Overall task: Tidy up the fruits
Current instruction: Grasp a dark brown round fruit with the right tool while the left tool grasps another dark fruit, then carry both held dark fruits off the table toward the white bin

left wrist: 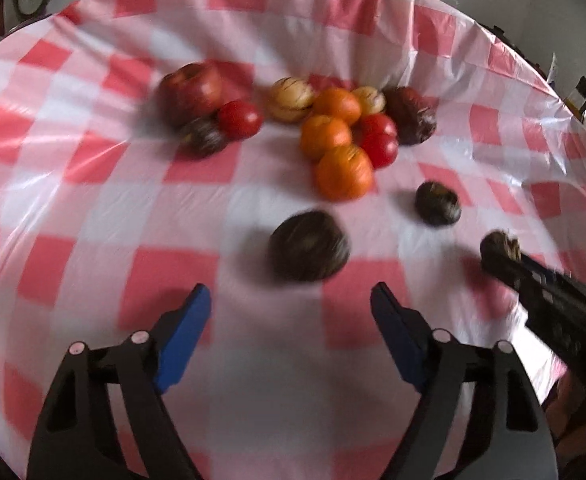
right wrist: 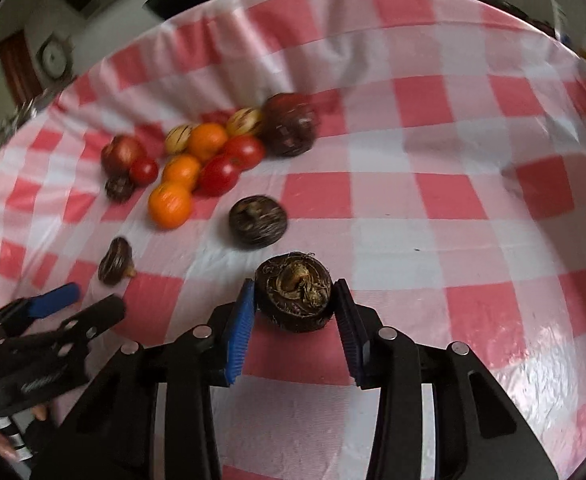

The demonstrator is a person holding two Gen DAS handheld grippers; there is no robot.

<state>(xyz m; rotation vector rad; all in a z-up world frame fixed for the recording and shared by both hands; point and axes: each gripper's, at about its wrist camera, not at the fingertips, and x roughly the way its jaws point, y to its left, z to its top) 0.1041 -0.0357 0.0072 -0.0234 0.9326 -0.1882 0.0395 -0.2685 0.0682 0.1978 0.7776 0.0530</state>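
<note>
My right tongs are clamped on a dark, rooty water chestnut, both blue pads pressed to its sides just above the checked cloth of the counter. My left tongs stand apart and empty, a second dark chestnut lying on the cloth just beyond their tips. Further back, oranges, tomatoes and an apple cluster together.
</note>
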